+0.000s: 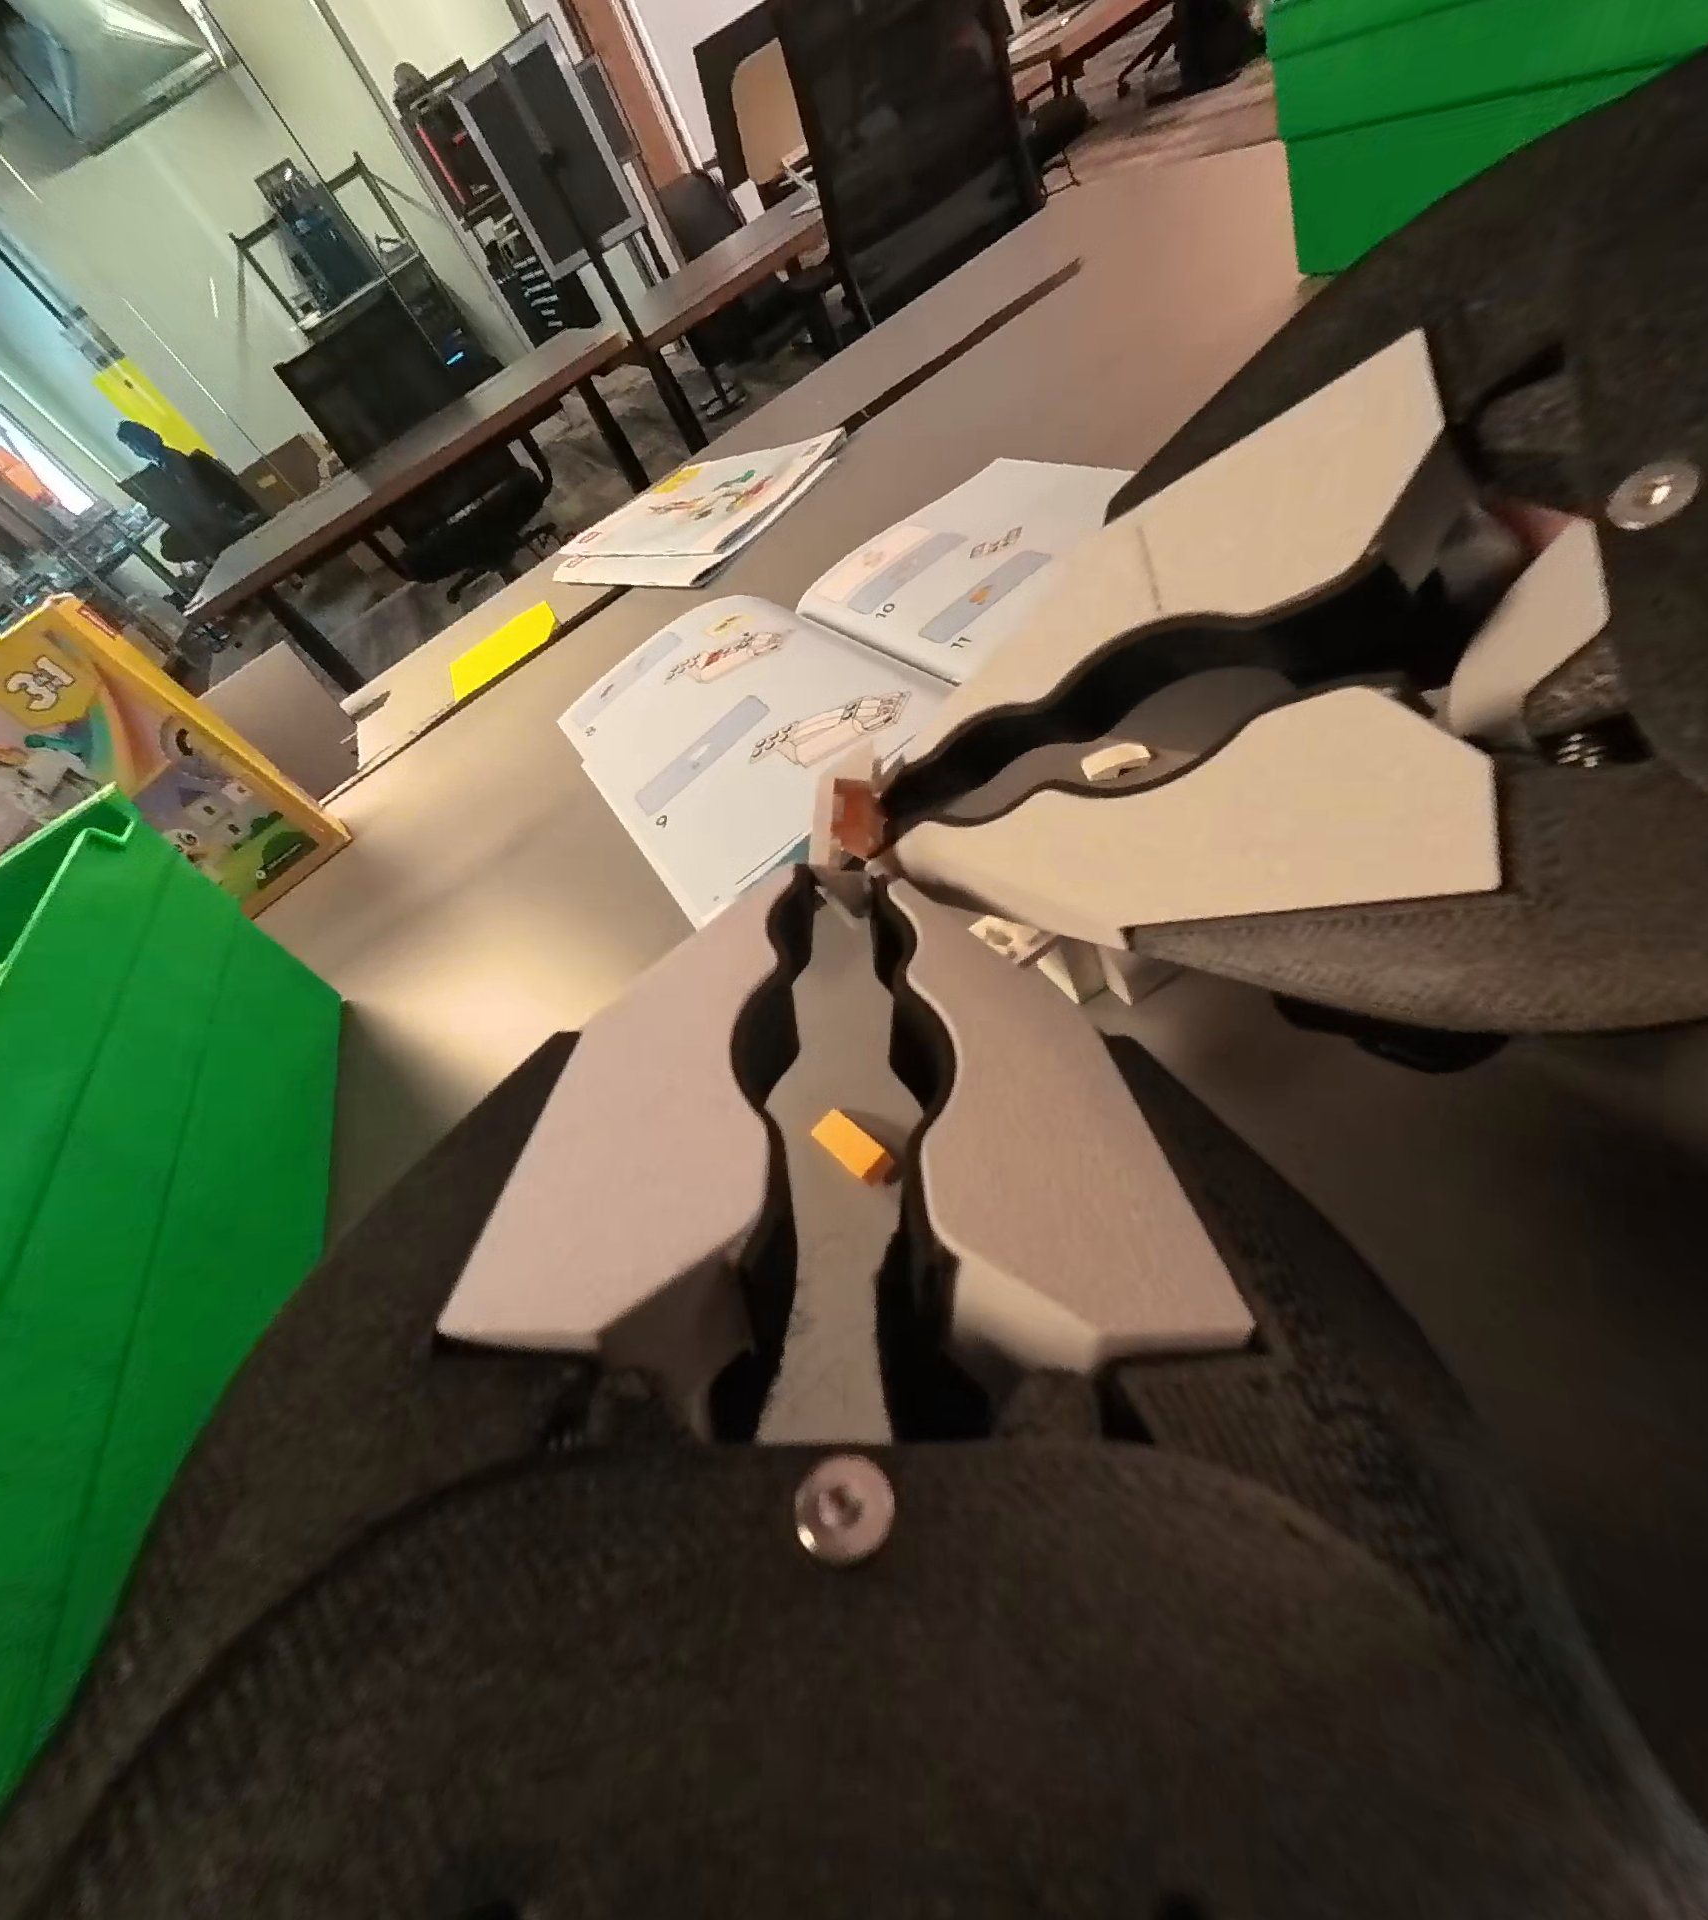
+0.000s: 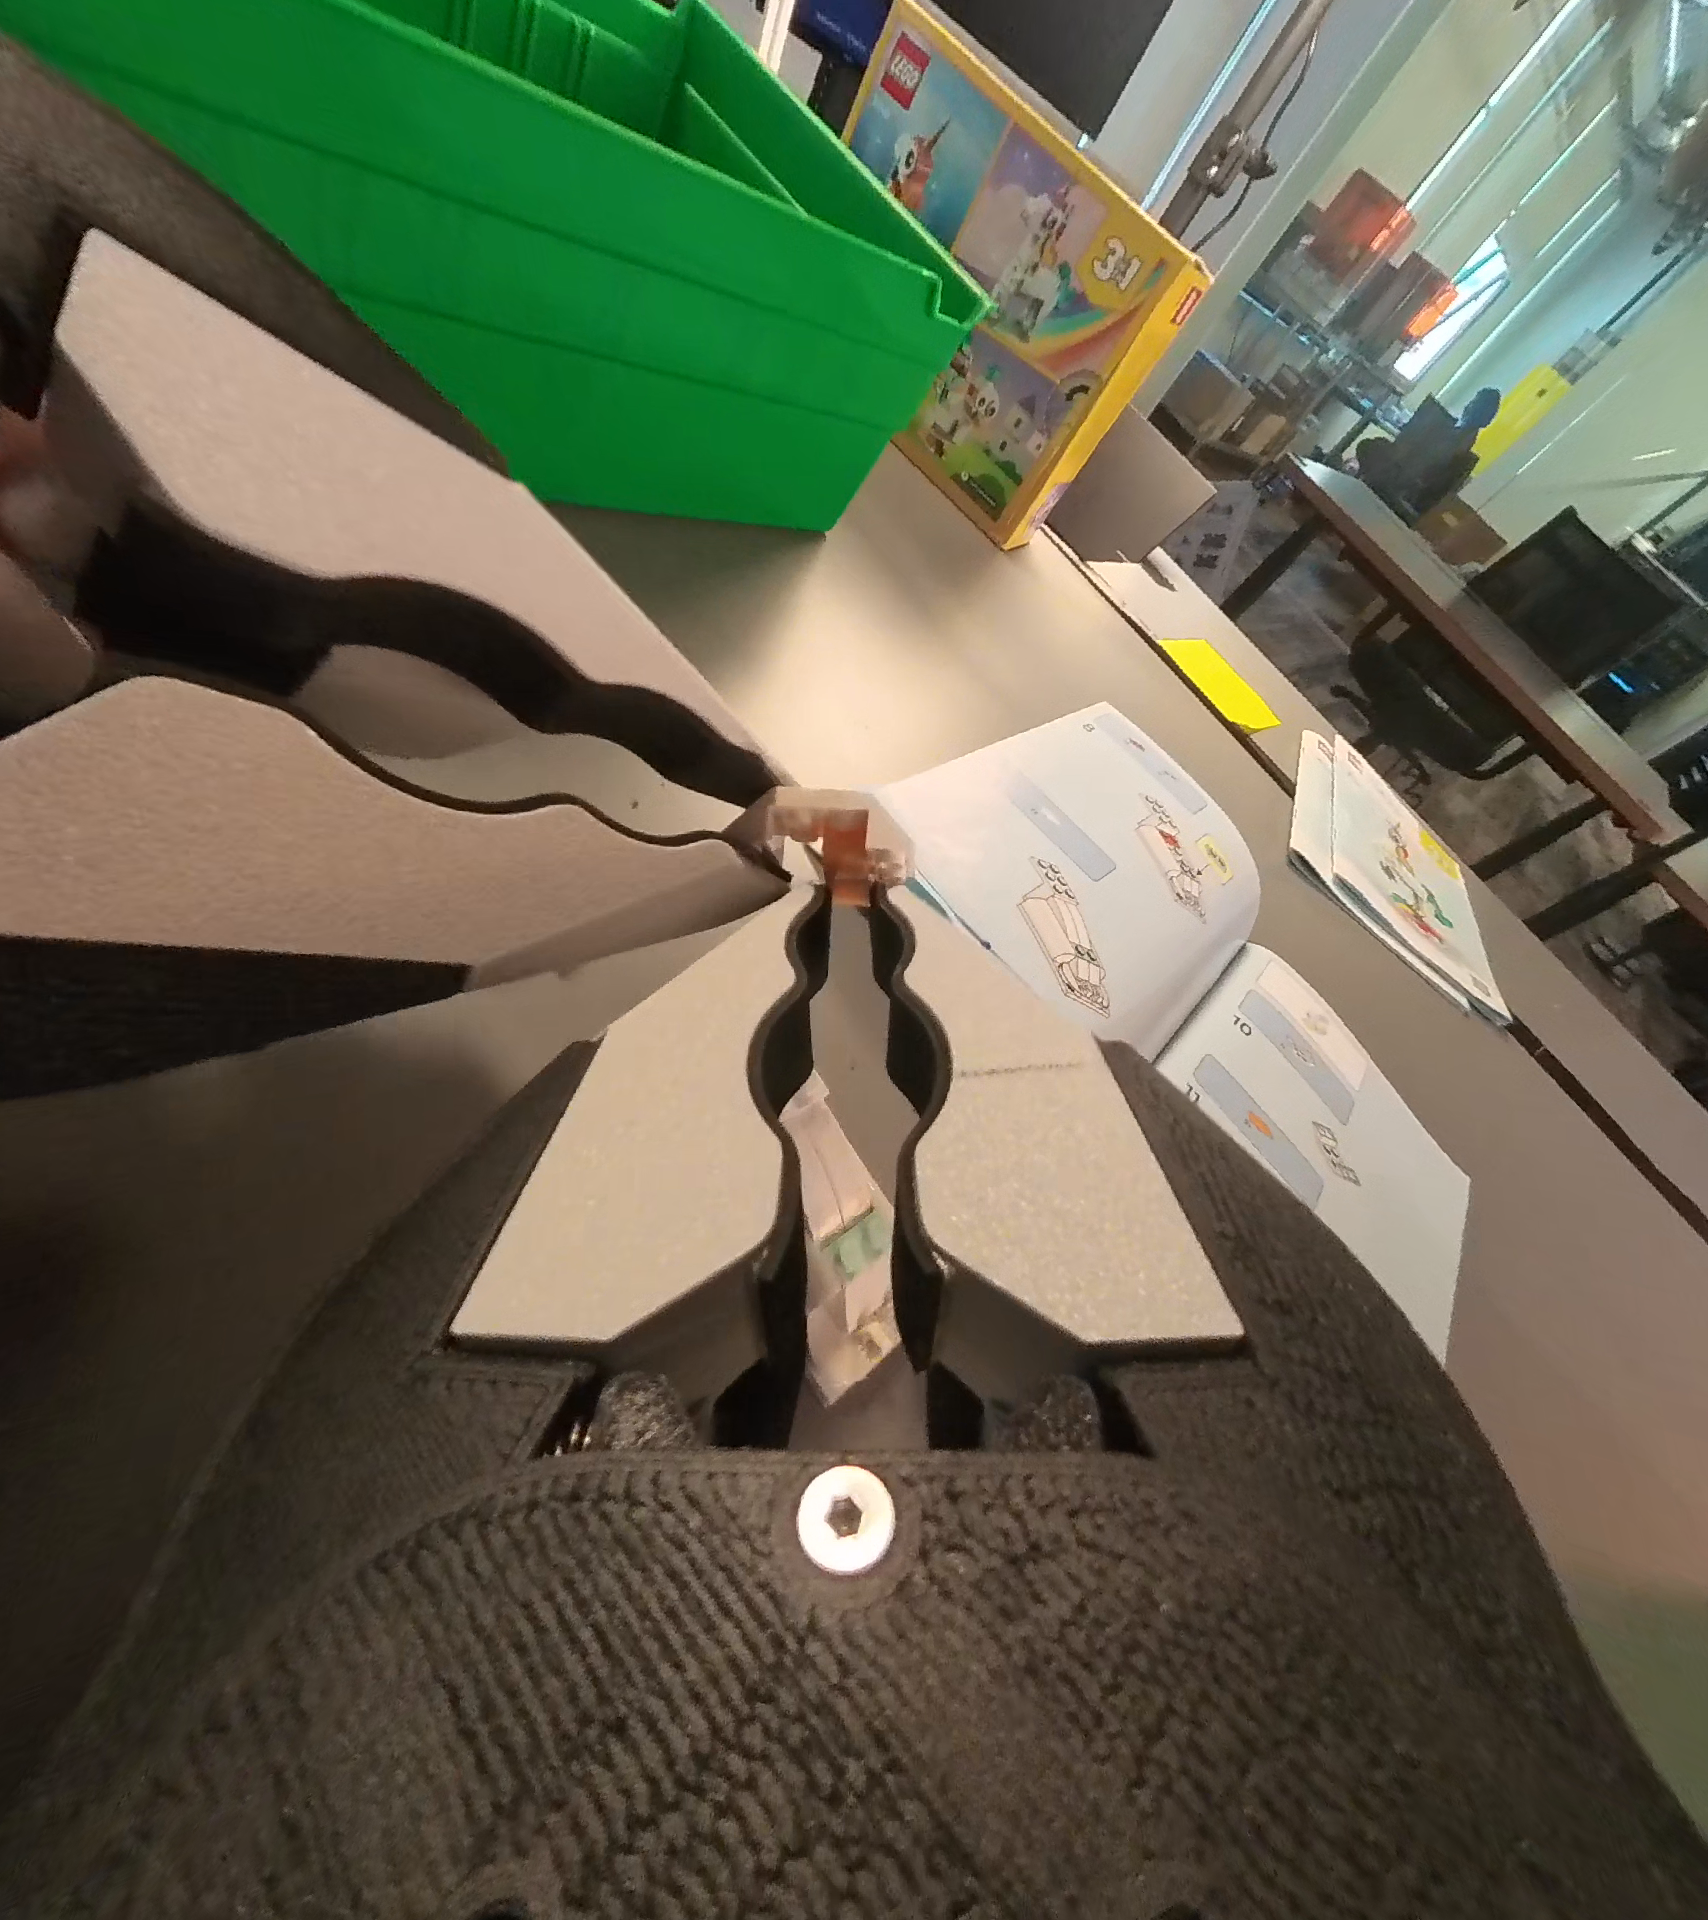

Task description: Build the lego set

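**Two hand-held grippers meet on a small white-and-brown lego piece**

The small lego assembly (image 1: 845, 831), white with a brown-orange brick in its middle, is held in the air above the grey worktop (image 1: 476, 935), pinched from two sides. The left hand-held gripper (image 1: 842, 896) closes its tips on the lower white part; the right hand-held gripper (image 2: 847, 902) closes its tips on the brown brick (image 2: 845, 844). The two sets of fingers meet nearly at a right angle, tip to tip.

Just beyond the piece lies the open instruction booklet (image 2: 1141, 914), flat on the worktop, with a second, closed booklet (image 2: 1390, 883) farther off. A green bin (image 2: 559, 260) stands to the side, the yellow lego box (image 2: 1047, 281) leaning just behind it, and a yellow note (image 2: 1219, 681) sits near the worktop's edge. The room beyond is an office with long dark tables, chairs, glass walls and shelving.

Only the left wrist view shows a loose orange brick (image 1: 855, 1146) on the worktop beneath its fingers, and a second green bin (image 1: 1452, 135) at the upper right. Only the right wrist view shows a white build with green parts (image 2: 845, 1247) lying below its own fingers.
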Action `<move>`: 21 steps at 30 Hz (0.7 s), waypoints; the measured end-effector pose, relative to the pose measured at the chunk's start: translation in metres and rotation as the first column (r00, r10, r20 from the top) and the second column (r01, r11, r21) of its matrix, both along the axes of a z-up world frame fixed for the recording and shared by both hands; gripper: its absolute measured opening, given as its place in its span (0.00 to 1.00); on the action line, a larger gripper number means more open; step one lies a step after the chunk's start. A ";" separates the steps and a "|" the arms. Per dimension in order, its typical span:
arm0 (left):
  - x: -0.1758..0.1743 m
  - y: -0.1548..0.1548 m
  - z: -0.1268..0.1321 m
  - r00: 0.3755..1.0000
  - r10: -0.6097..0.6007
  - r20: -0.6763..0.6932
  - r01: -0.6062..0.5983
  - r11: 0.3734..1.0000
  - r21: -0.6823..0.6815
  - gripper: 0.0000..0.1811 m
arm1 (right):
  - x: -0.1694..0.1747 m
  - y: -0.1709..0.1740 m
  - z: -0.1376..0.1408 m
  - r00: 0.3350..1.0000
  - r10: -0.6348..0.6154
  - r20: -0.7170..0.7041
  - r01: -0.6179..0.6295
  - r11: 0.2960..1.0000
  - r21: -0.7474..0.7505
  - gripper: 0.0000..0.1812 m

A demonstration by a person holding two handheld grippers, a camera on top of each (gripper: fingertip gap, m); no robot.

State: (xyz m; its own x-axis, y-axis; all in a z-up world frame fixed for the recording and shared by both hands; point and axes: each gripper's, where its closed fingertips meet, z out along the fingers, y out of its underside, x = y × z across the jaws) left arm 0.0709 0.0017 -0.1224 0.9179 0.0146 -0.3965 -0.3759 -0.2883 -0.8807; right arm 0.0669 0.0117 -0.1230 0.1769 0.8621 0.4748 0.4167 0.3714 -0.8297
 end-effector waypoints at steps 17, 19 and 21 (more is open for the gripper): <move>-0.025 -0.016 0.031 0.861 -0.155 0.485 0.054 0.975 0.216 0.05 | 0.008 0.007 0.010 0.992 0.044 -0.120 -0.061 0.988 -0.142 0.07; -0.024 -0.017 0.033 0.869 -0.162 0.468 0.059 0.972 0.228 0.05 | 0.008 0.006 0.009 0.993 0.051 -0.106 -0.063 0.992 -0.113 0.07; -0.022 -0.019 0.036 0.866 -0.183 0.465 0.070 0.965 0.251 0.05 | 0.009 0.008 0.008 0.994 0.053 -0.099 -0.063 0.993 -0.098 0.07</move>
State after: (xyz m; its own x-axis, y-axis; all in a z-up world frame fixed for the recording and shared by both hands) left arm 0.0487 -0.0176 -0.0867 0.9923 -0.0810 0.0935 0.0899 -0.0465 -0.9949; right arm 0.0756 0.0198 -0.1147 0.1659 0.9149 0.3680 0.3131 0.3050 -0.8994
